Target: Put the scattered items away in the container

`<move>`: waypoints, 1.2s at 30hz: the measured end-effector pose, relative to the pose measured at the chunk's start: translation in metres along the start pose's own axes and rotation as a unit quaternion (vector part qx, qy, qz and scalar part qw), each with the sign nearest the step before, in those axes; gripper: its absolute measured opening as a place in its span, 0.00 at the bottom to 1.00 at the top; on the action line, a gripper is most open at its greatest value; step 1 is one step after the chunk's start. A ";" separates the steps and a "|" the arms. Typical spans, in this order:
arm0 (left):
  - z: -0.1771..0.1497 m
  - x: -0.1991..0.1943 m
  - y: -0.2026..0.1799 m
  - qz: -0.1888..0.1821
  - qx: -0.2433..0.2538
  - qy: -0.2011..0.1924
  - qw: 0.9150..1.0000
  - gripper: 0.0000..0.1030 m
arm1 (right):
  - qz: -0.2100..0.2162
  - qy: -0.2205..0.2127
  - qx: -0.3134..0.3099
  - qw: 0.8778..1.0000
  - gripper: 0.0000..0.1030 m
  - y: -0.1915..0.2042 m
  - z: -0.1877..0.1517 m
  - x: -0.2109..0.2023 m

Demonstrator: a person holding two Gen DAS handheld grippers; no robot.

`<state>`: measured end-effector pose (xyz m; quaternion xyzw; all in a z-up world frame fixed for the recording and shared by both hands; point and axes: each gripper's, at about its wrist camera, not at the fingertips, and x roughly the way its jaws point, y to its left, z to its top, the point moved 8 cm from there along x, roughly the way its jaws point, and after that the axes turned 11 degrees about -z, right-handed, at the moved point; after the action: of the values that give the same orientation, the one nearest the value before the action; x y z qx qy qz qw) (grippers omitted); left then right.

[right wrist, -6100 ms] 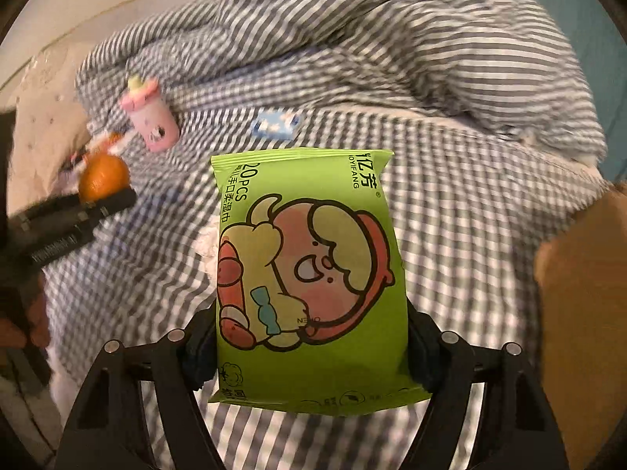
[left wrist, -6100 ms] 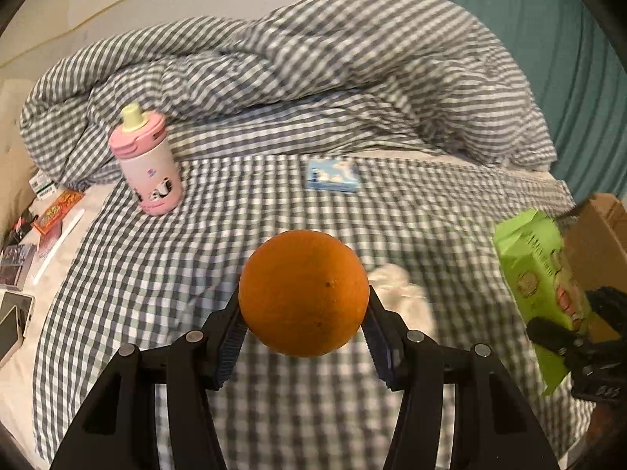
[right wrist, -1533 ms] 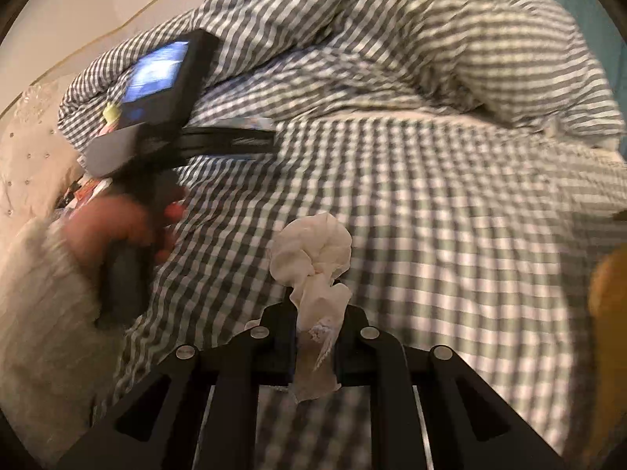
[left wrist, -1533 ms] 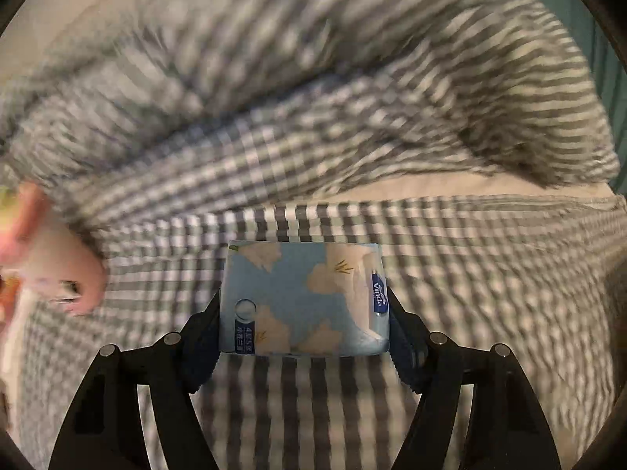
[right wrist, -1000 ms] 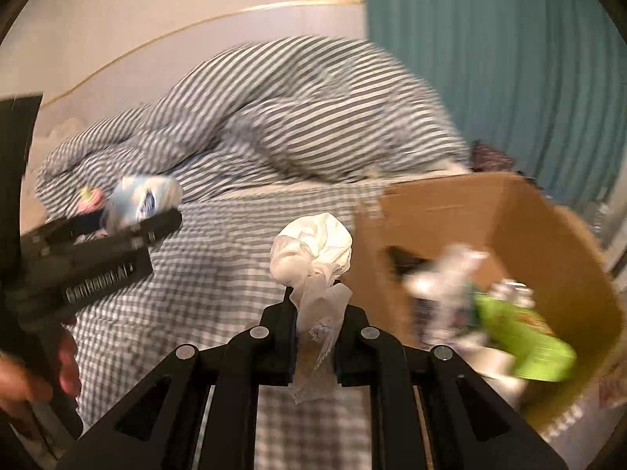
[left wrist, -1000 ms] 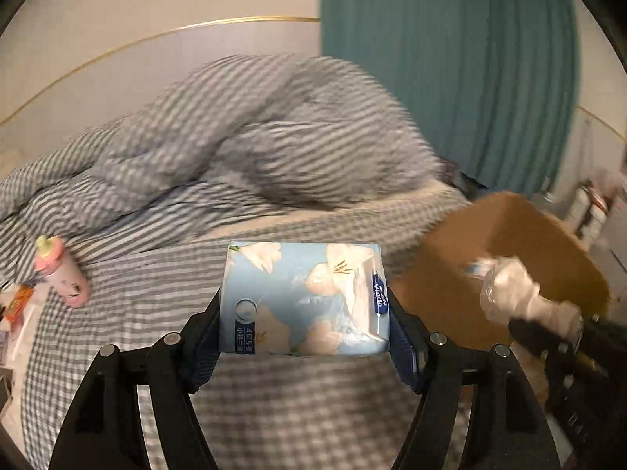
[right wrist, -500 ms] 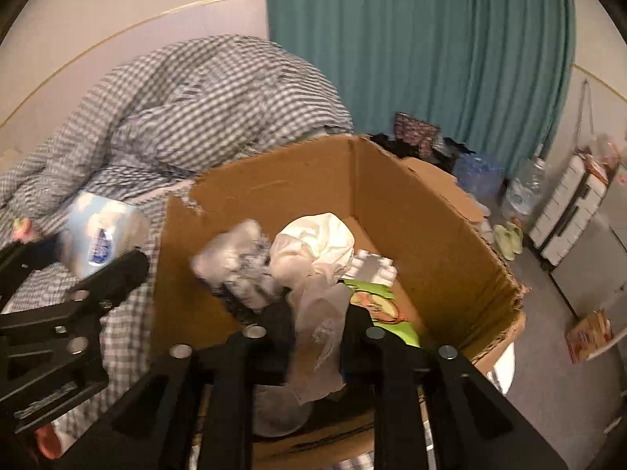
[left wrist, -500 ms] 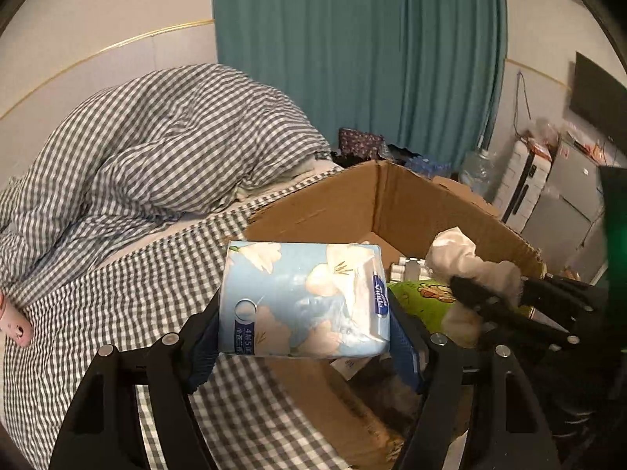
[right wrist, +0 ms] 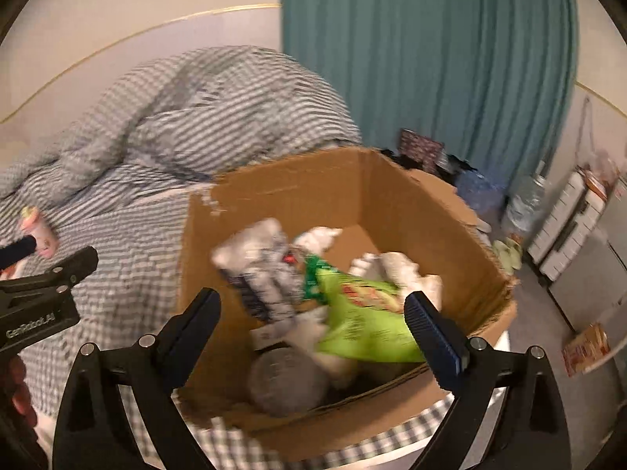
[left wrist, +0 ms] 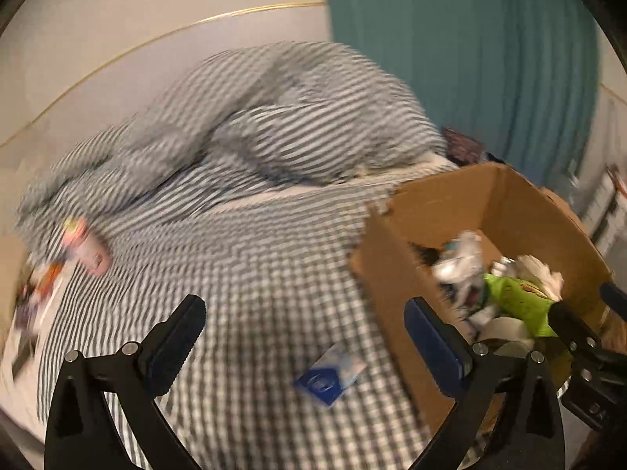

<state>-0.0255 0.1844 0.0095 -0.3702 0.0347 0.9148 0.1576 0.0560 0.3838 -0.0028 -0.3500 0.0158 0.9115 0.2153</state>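
My left gripper [left wrist: 309, 325] is open and empty above the checked bedsheet, just left of the cardboard box [left wrist: 395, 258]. A blue tissue pack [left wrist: 329, 372] lies on the sheet between its fingers, outside the box. My right gripper [right wrist: 313, 317] is open and empty over the cardboard box [right wrist: 274, 192]. Inside the box lie a green snack bag [right wrist: 364, 313], a white crumpled tissue [right wrist: 407, 270] and a white wrapped pack [right wrist: 258, 262]. A pink bottle [left wrist: 86, 246] stands on the sheet at far left.
A rumpled checked duvet [left wrist: 254, 125] is heaped at the back of the bed. A teal curtain [right wrist: 427, 58] hangs behind the box. Small cards and packets [left wrist: 35, 293] lie at the bed's left edge. White drawers [right wrist: 572, 227] stand on the floor at right.
Both grippers have opened. The blue tissue pack left my left gripper and now lies on the sheet beside the box. The crumpled tissue left my right gripper and lies in the box.
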 end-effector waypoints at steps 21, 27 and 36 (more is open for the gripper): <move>-0.090 0.030 0.021 -0.083 0.014 0.048 0.995 1.00 | 0.042 0.006 -0.035 0.998 0.93 0.062 -0.032 -0.025; -0.124 0.087 -0.017 -0.112 0.068 0.088 0.988 1.00 | 0.035 0.021 -0.027 0.999 0.93 0.049 -0.034 -0.011; -0.126 0.139 -0.022 -0.115 0.033 0.129 0.984 0.99 | 0.027 0.034 -0.013 0.999 0.93 0.028 -0.036 0.007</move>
<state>-0.0285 0.2190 -0.1762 -0.4817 0.0418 0.8332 0.2684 0.0629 0.3543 -0.0376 -0.3834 0.0208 0.9046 0.1852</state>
